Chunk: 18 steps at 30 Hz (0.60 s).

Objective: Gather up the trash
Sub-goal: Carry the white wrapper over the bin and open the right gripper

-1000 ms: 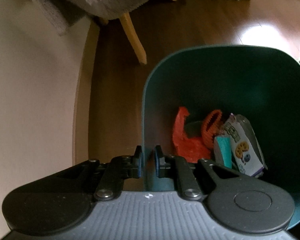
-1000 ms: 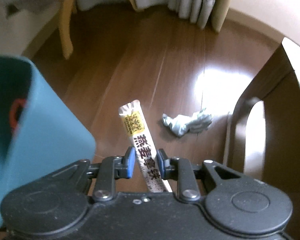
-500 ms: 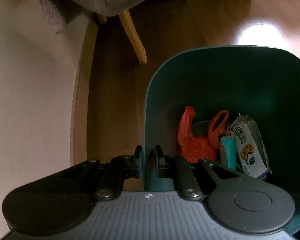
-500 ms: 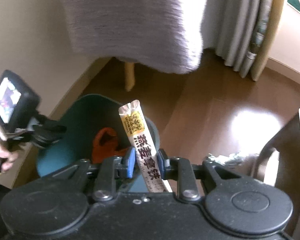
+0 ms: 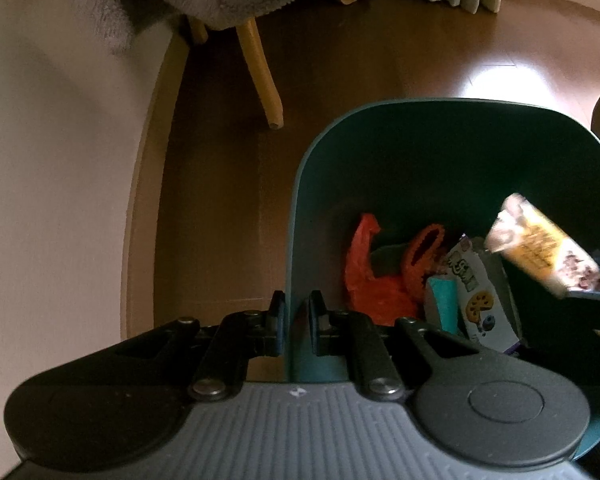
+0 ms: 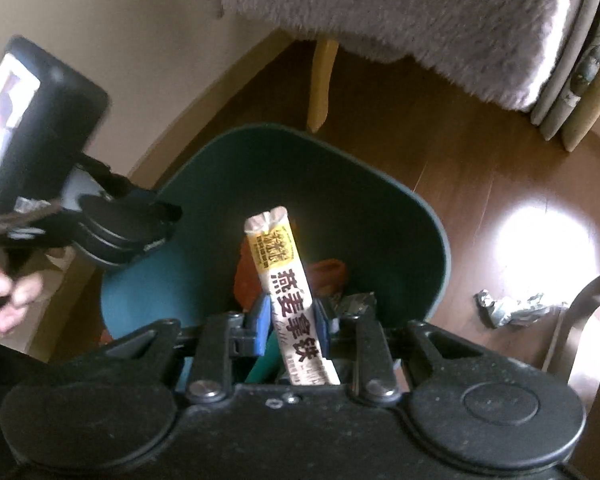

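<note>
My left gripper [image 5: 297, 322] is shut on the near rim of a dark green trash bin [image 5: 440, 128] and holds it. Inside lie an orange plastic bag [image 5: 368, 280] and a snack packet [image 5: 480, 304]. My right gripper [image 6: 289, 318] is shut on a long white and yellow stick wrapper [image 6: 286, 276] and holds it over the bin's [image 6: 380, 200] opening. The wrapper's tip shows at the right in the left wrist view [image 5: 540, 252]. The left gripper shows at the left in the right wrist view [image 6: 120, 224]. A crumpled foil scrap [image 6: 508, 308] lies on the floor right of the bin.
A chair with yellow wooden legs [image 5: 260, 76] and a grey fluffy throw [image 6: 400, 12] stands behind the bin. A cream wall [image 5: 52, 184] runs along the left. Curtains [image 6: 572, 72] hang at the back right. A dark chair frame [image 6: 580, 320] is at the right edge.
My right gripper has swung from the floor up over the bin with the wrapper in it. The wrapper's tip has come into the left wrist view. The left gripper keeps its hold on the bin.
</note>
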{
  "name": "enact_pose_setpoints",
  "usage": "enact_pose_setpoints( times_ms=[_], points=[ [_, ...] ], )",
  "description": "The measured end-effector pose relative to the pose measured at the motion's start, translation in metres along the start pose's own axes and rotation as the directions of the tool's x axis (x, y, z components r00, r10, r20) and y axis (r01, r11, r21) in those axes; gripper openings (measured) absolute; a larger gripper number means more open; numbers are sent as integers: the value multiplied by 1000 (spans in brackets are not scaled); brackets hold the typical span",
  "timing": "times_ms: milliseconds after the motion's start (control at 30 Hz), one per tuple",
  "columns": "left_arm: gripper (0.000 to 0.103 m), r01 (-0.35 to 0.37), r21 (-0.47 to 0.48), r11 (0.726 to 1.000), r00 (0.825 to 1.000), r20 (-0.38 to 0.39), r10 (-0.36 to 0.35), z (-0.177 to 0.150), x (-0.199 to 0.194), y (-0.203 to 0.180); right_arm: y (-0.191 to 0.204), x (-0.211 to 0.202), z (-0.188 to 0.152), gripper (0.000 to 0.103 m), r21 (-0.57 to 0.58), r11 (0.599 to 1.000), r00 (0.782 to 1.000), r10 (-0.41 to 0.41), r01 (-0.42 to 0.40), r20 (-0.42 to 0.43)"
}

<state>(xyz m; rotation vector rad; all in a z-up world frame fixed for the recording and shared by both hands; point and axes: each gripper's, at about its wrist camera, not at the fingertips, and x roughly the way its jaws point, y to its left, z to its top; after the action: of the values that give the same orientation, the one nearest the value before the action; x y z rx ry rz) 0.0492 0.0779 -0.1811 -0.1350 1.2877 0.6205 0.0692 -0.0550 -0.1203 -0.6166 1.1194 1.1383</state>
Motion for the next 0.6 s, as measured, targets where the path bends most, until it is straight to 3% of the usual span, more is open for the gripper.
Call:
enact_pose_setpoints(
  times_ms=[200, 333, 400, 467, 600],
  points=[
    [11, 22, 8, 1000, 1000, 14, -22, -5, -2, 2, -10, 18, 1, 27, 43, 999, 1000, 16, -15, -22],
    [11, 59, -7, 998, 998, -16, -59, -9, 5, 8, -10, 7, -1, 33, 55, 998, 999, 25, -23, -27],
    [11, 72, -10, 997, 997, -31, -72, -11, 9, 10, -12, -4, 1, 36, 46, 998, 1000, 31, -31, -3],
    [11, 78, -15, 997, 996, -35, -79, -11, 12, 11, -17, -16, 2, 46, 37, 999, 999, 22, -23, 32],
    [11, 85, -10, 996, 996, -40, -85, -14, 15, 12, -41, -43, 1, 50, 68, 998, 995, 0, -7, 96]
  ],
)
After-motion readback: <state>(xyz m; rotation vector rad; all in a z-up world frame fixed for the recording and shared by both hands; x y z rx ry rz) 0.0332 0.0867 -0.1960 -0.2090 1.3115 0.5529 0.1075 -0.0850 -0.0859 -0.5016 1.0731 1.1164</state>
